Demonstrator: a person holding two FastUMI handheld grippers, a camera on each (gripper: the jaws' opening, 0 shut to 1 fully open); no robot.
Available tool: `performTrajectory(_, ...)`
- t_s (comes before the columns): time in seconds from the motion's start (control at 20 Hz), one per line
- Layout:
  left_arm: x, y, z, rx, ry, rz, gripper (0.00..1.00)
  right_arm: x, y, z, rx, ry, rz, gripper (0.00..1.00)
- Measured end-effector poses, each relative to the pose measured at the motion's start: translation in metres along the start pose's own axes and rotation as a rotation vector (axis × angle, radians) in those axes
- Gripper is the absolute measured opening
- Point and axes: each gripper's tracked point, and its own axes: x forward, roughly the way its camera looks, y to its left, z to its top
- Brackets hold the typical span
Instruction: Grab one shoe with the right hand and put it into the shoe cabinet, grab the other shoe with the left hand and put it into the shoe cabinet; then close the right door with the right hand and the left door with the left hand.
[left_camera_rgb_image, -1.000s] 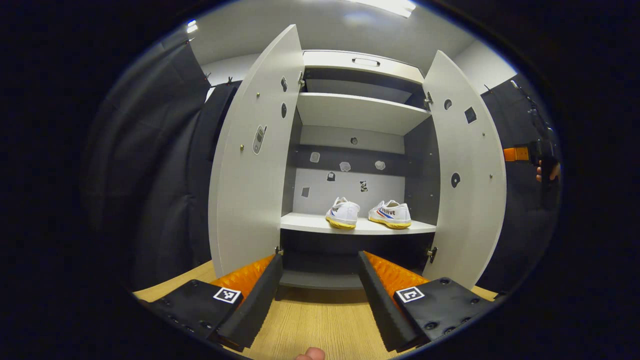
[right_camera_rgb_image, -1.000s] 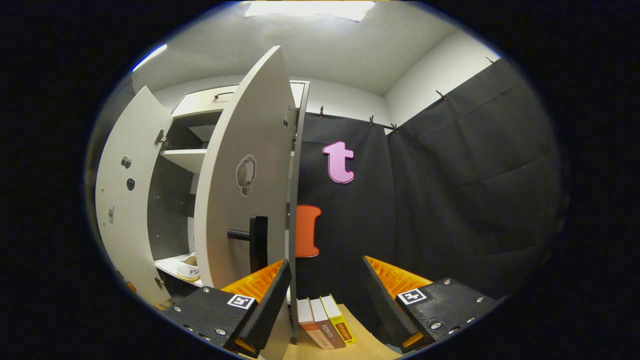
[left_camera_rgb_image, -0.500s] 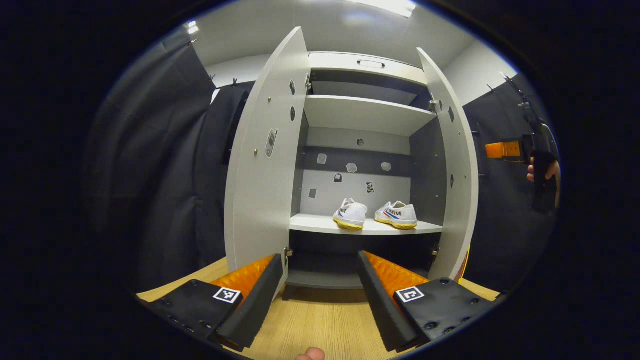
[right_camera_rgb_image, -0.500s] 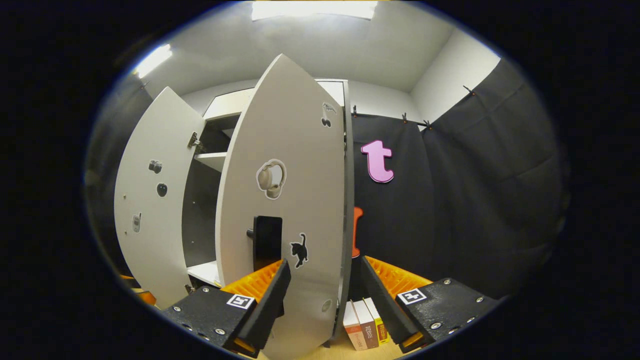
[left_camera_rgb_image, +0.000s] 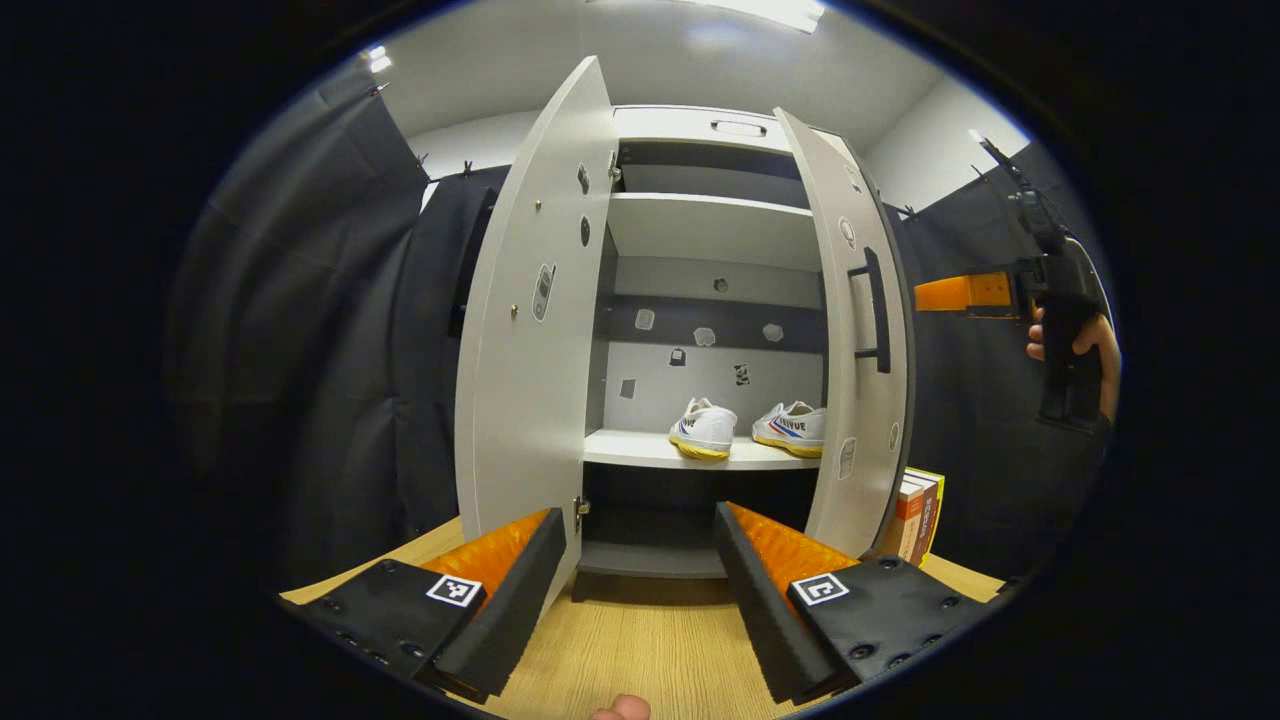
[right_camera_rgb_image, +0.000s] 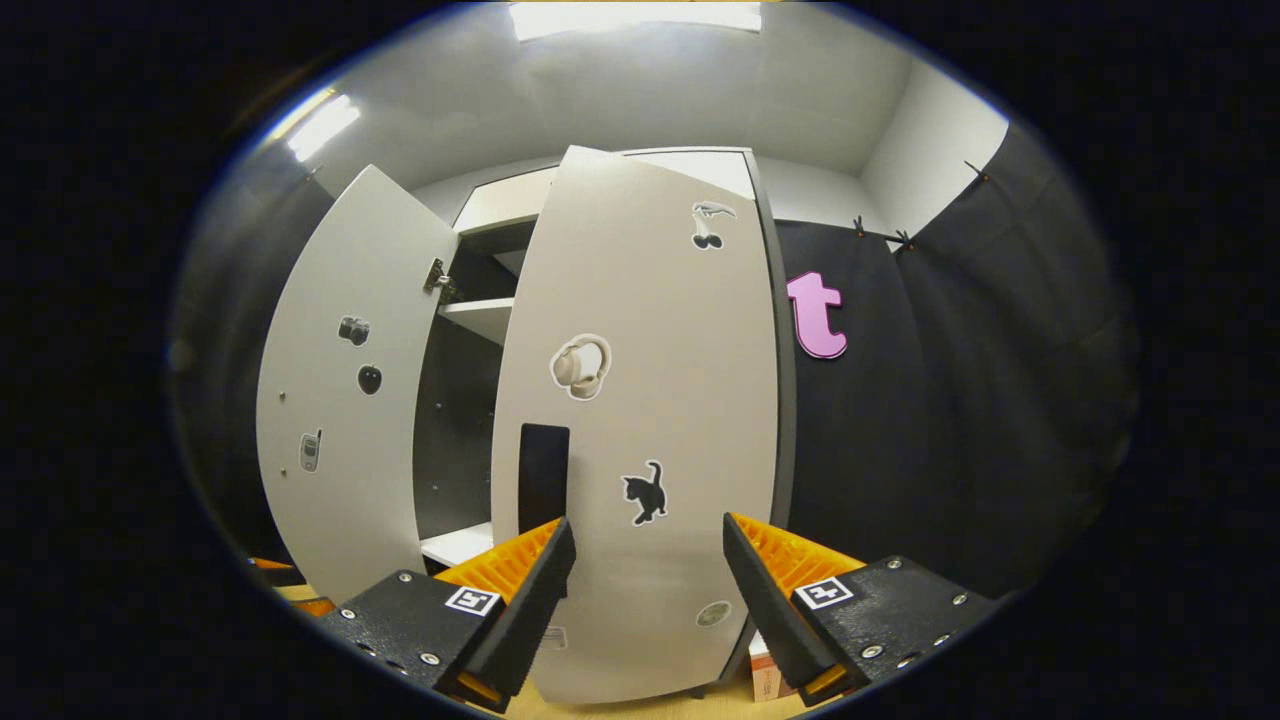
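Two white shoes with yellow soles, one (left_camera_rgb_image: 705, 430) beside the other (left_camera_rgb_image: 795, 428), stand side by side on the lower shelf (left_camera_rgb_image: 640, 452) of the shoe cabinet. The left door (left_camera_rgb_image: 525, 330) stands wide open. The right door (left_camera_rgb_image: 850, 330) is swung about halfway shut, its dark handle (right_camera_rgb_image: 543, 475) facing outward. My left gripper (left_camera_rgb_image: 640, 560) is open and empty, low in front of the cabinet. My right gripper (right_camera_rgb_image: 645, 570) is open, with the right door's outer face (right_camera_rgb_image: 650, 420) just ahead of its fingers. In the left gripper view the right gripper (left_camera_rgb_image: 950, 293) reaches up to the door's outer side.
The cabinet stands on a wooden floor (left_camera_rgb_image: 640, 650). A few books (left_camera_rgb_image: 915, 510) stand upright at its right side, behind the right door. An upper shelf (left_camera_rgb_image: 710, 225) inside is bare. Black cloth walls close in on both sides.
The right door has swung from wide open to about halfway shut, with the right gripper following its outer face. The left gripper has barely moved.
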Motion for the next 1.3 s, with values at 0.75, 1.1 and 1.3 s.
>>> performTrajectory(0.75, 0.0, 0.007, -0.007, -0.013, 0.015, 0.029, 0.97, 0.072, 0.03, -0.028, -0.028, 0.07, 0.009, 0.91)
performTrajectory(1.1, 0.0, 0.009, -0.01, -0.015, 0.029, 0.03, 0.99, 0.082, 0.036, -0.033, -0.023, 0.061, -0.018, 0.91)
performTrajectory(1.3, -0.001, 0.01, -0.009, -0.014, 0.029, 0.028, 0.99, 0.083, 0.035, -0.035, 0.0, 0.062, -0.022, 0.92)
